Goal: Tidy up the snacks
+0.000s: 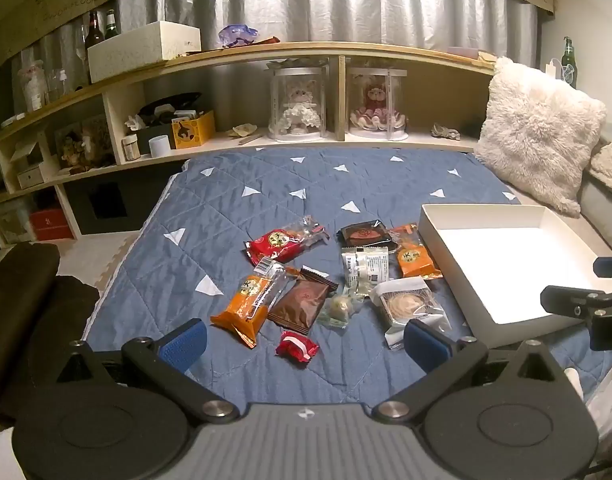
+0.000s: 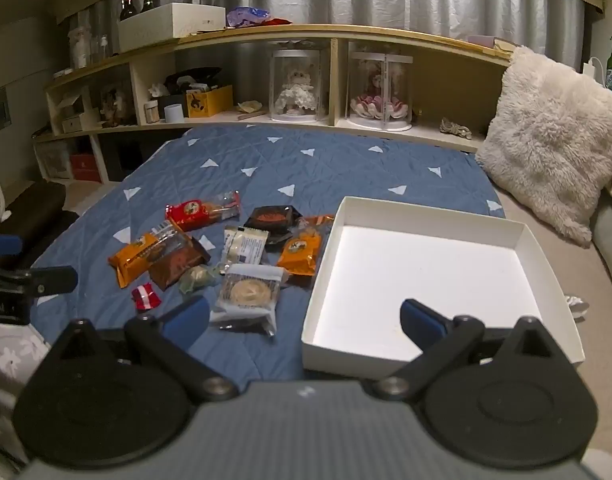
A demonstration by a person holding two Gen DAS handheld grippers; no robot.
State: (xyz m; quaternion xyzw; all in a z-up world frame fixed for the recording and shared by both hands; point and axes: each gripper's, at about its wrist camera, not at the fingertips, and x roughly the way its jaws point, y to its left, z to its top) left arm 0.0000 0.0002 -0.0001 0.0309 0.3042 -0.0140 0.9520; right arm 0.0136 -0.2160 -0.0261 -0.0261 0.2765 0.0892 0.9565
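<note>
Several wrapped snacks lie in a loose pile on the blue quilt [image 1: 266, 184]: a red pack [image 1: 284, 242], two orange packs [image 1: 246, 300] [image 1: 416, 254], a brown pack [image 1: 300, 300], a black pack [image 1: 364, 234], a white sachet [image 1: 366, 266], a clear-wrapped round pastry [image 1: 408, 304] and a small red candy [image 1: 296, 348]. An empty white box [image 2: 426, 272] sits right of the pile. My left gripper [image 1: 304, 338] is open and empty, just before the small red candy. My right gripper [image 2: 304, 316] is open and empty, over the box's near left corner [image 2: 310, 340].
A wooden shelf unit [image 1: 306, 50] with dolls in clear cases, boxes and bottles runs along the far edge of the bed. A fluffy white pillow [image 1: 538, 132] leans at the right. A dark cushion [image 1: 30, 280] lies at the left, off the bed.
</note>
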